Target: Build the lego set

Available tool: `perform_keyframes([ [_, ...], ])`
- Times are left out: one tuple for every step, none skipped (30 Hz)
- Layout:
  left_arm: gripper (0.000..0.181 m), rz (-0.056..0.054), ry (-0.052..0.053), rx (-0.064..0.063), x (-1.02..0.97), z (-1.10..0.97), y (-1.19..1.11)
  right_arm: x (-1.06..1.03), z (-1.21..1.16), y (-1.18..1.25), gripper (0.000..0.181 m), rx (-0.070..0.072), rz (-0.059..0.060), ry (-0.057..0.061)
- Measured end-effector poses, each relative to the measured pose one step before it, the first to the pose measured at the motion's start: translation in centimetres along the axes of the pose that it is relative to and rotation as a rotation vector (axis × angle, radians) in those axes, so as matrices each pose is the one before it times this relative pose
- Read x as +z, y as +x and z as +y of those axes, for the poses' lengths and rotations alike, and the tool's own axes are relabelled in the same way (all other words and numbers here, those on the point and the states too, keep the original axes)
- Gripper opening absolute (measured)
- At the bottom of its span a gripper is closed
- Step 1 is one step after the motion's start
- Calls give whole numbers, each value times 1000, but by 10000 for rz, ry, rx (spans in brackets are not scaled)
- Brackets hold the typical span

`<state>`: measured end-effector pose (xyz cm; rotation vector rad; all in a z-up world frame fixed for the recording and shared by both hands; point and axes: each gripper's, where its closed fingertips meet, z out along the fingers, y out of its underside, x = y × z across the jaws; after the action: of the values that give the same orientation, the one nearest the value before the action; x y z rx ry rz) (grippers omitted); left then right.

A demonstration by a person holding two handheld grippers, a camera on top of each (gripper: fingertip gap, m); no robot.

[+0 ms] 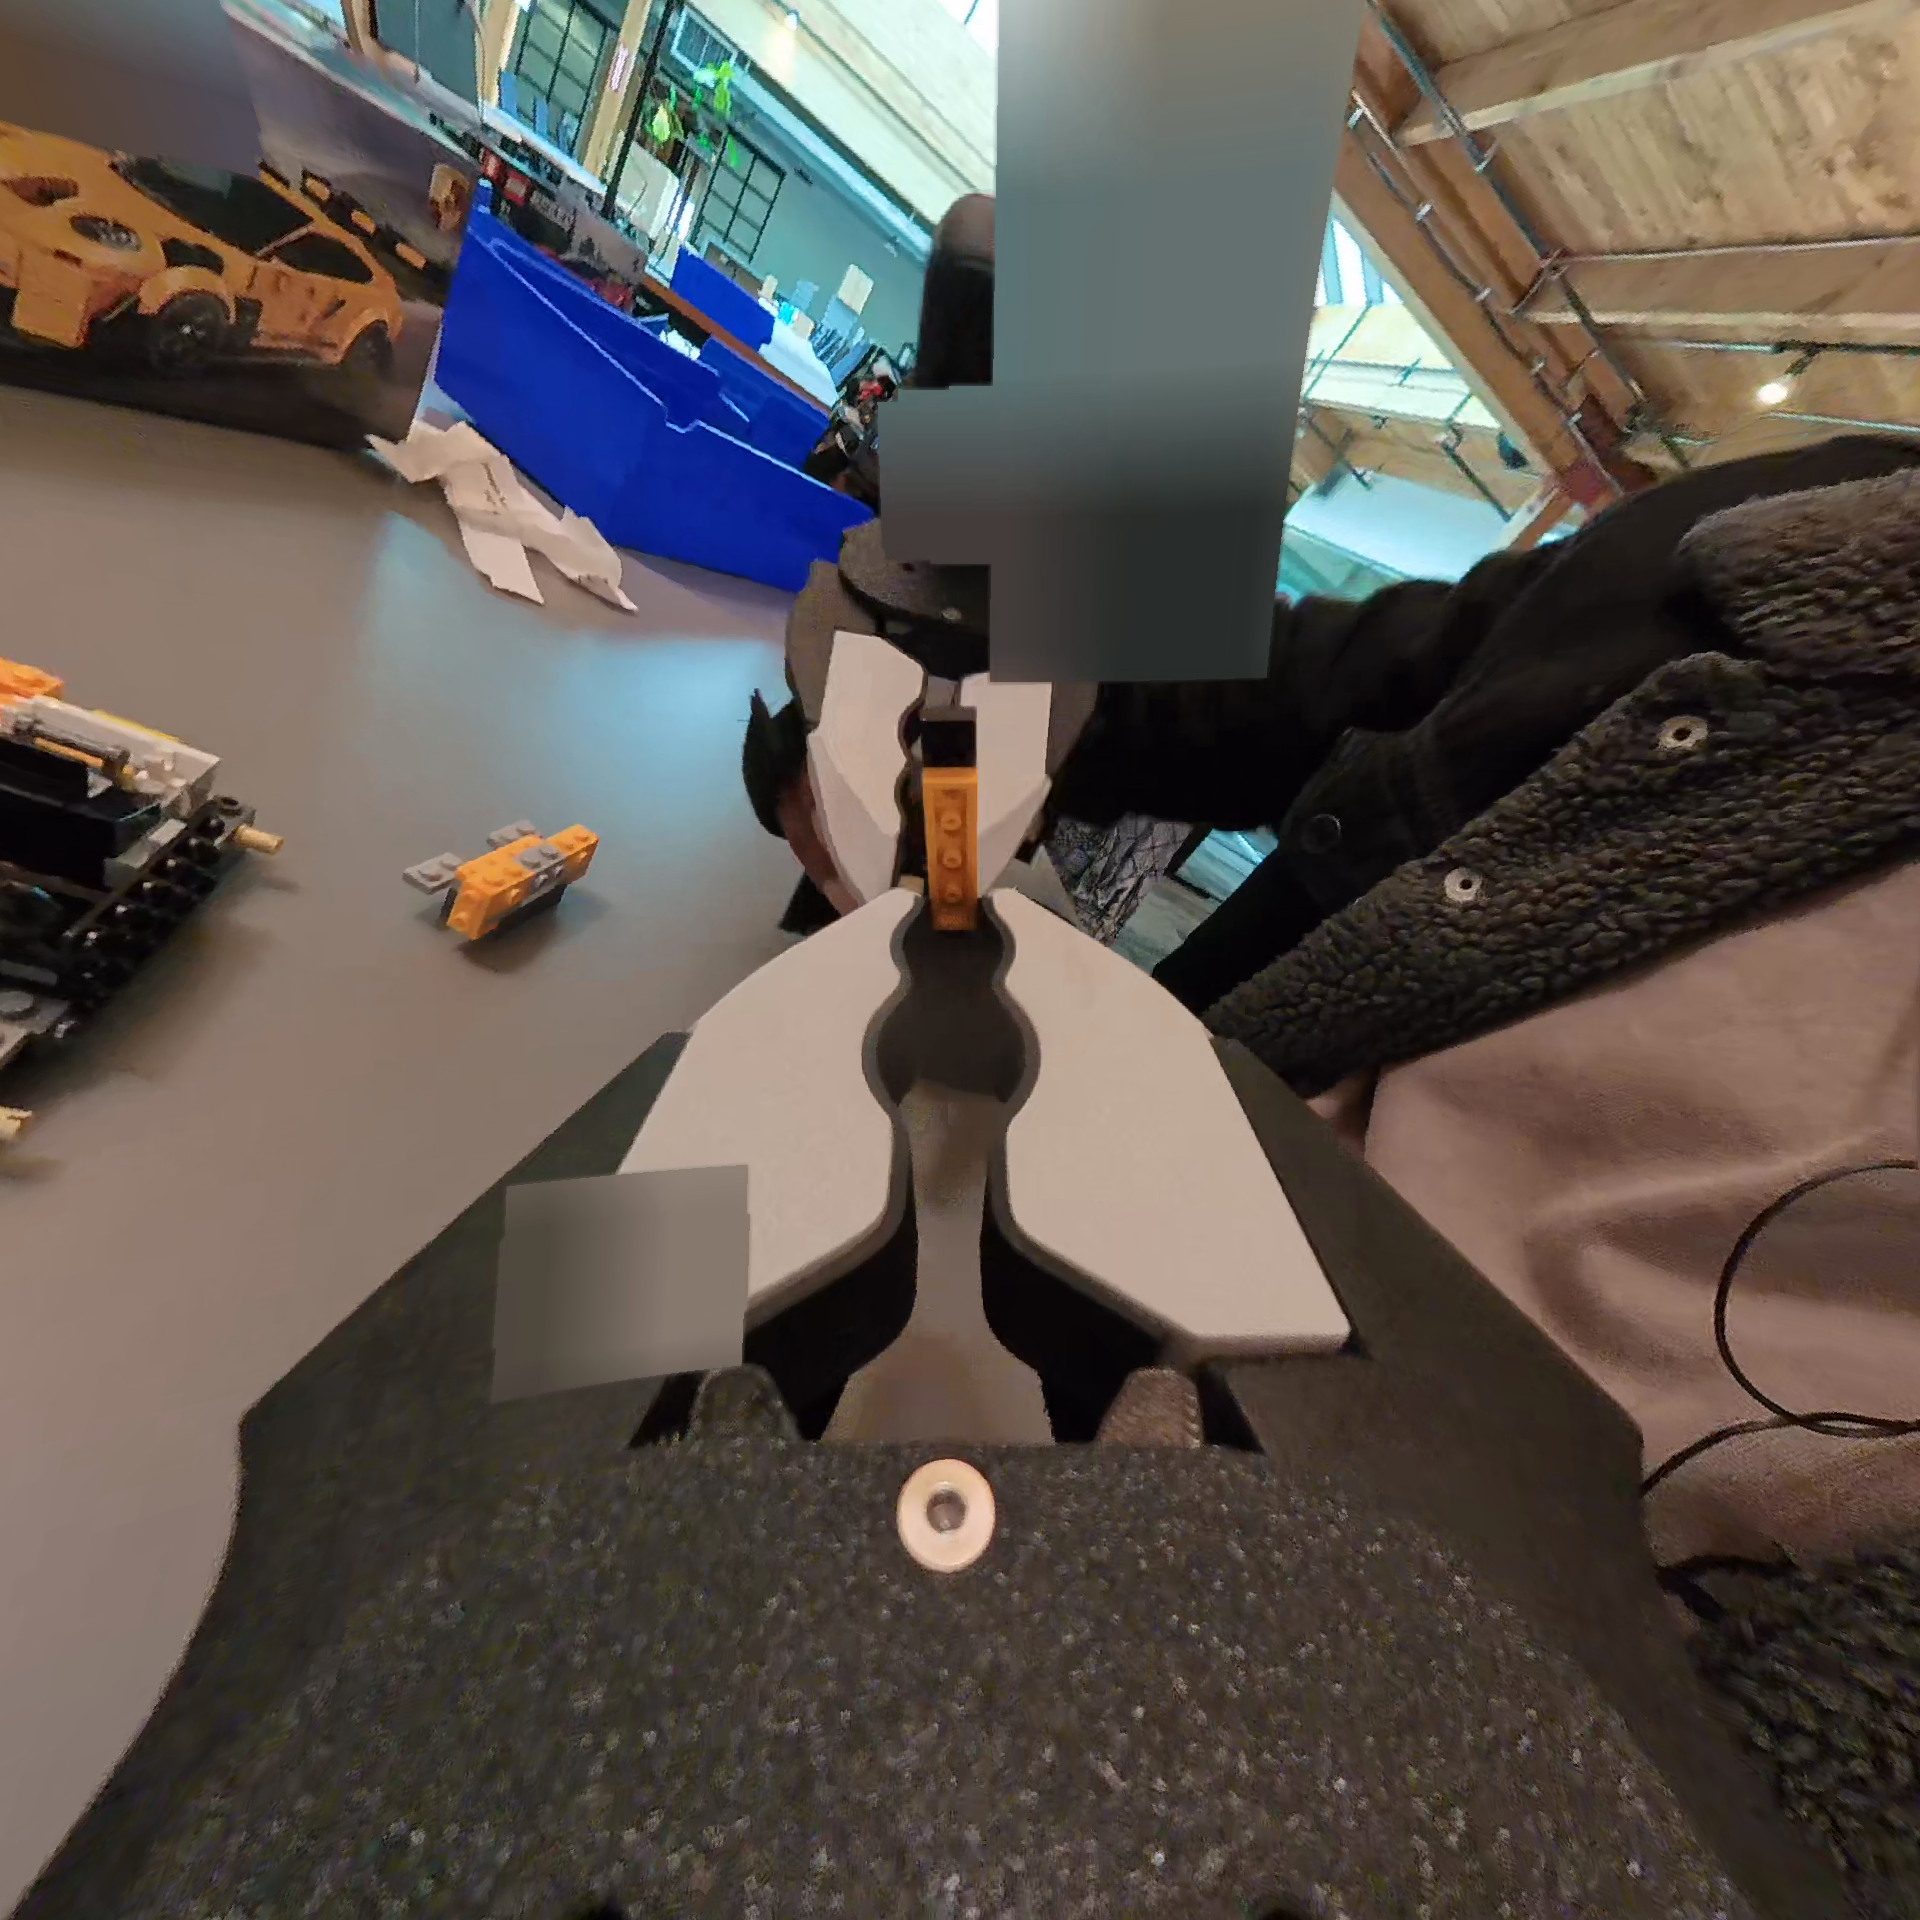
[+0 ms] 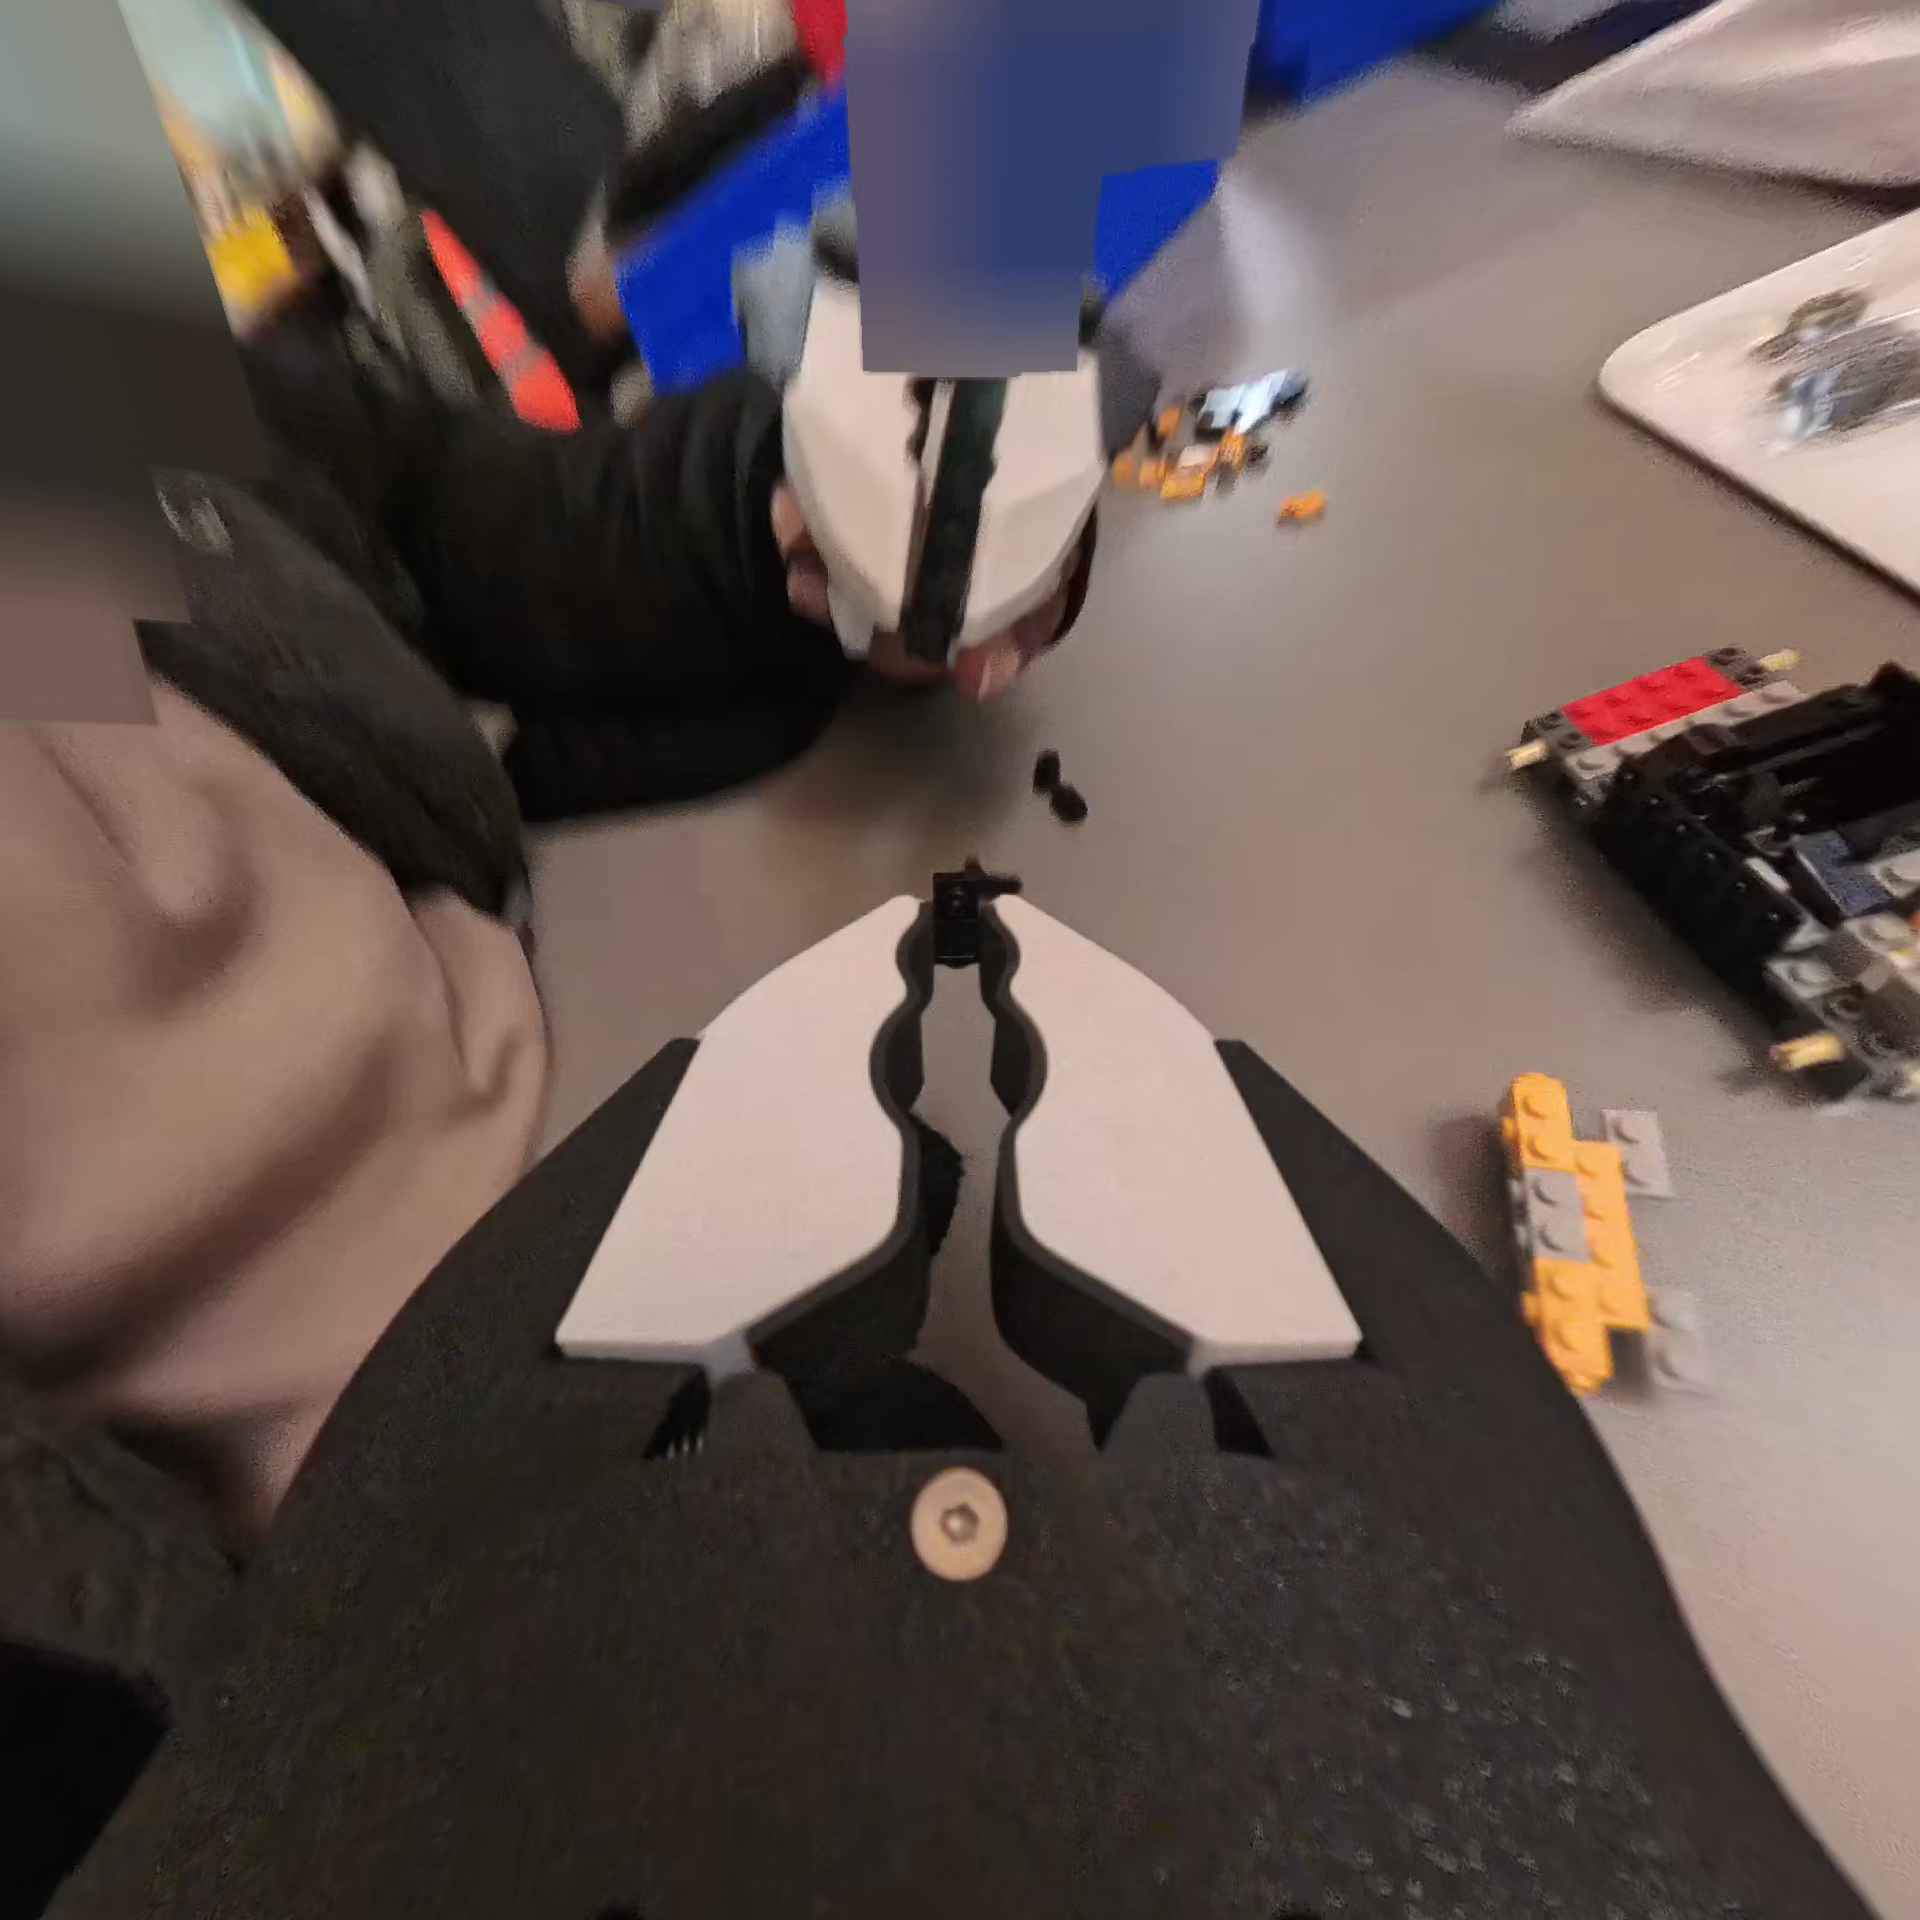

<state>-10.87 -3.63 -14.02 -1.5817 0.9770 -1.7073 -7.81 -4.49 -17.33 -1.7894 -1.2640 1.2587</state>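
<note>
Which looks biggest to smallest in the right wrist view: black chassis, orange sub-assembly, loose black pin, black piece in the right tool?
1. Black chassis
2. Orange sub-assembly
3. Loose black pin and the black piece pinched in the right tool: they look alike, and blur and nearness make ranking them unsure.

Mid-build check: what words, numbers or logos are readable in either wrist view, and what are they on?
Nothing readable in either view.
Set box: car picture; print too small to read.
Crumpled white paper: print illegible.
Orange plate in the left gripper: no marking legible.
Black piece in the right gripper: blurred, nothing legible.
</note>
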Motion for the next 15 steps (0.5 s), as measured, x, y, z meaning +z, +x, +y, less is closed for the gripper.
perform_keyframes([
  [8, -43, 33, 87, 81, -39, 53, -179, -782, -132, 7, 526, -72, 668],
  [8, -57, -27, 95, 119, 78, 16, -32, -758, -205, 7, 393, -68, 599],
  [8, -42, 11, 75, 123, 34, 25, 90, -754, -143, 7, 380, -25, 556],
  [8, -3, 71, 54, 114, -47, 87, 202, -471, -189, 7, 371, -113, 350],
  [8, 0, 57, 31, 101, -50, 75, 307, -212, -282, 7, 289, -187, 181],
  [8, -43, 50, 52, 66, -34, 14, 319, -122, -139, 7, 132, -76, 149],
  [8, -35, 45, 44, 48, -40, -8, 329, 121, 13, 7, 58, 27, -33],
  [8, 15, 45, 0, 24, -48, 37, 284, 166, 63, 7, -21, 38, -65],
  [8, 32, 13, -26, 7, -18, 38, 182, 36, 2, 7, -26, -21, 30],
  [8, 6, -13, -18, 18, 23, -9, 93, -4, -66, 7, 17, -95, 44],
  [8, 22, -52, -18, 40, 104, 0, 13, -152, -22, 7, 24, -64, 123],
  [8, 45, -33, -13, 46, 73, 55, 2, -78, 71, 7, -11, 6, 54],
  [8, 35, -8, -2, 67, 30, 75, 15, 20, -18, 7, -58, -34, -20],
  [8, 5, -53, 21, 68, 80, 44, 40, -22, -196, 7, -27, -130, 19],
  [8, -10, -85, 34, 96, 132, 12, 60, -5, -123, 7, -1, -76, 2],
])
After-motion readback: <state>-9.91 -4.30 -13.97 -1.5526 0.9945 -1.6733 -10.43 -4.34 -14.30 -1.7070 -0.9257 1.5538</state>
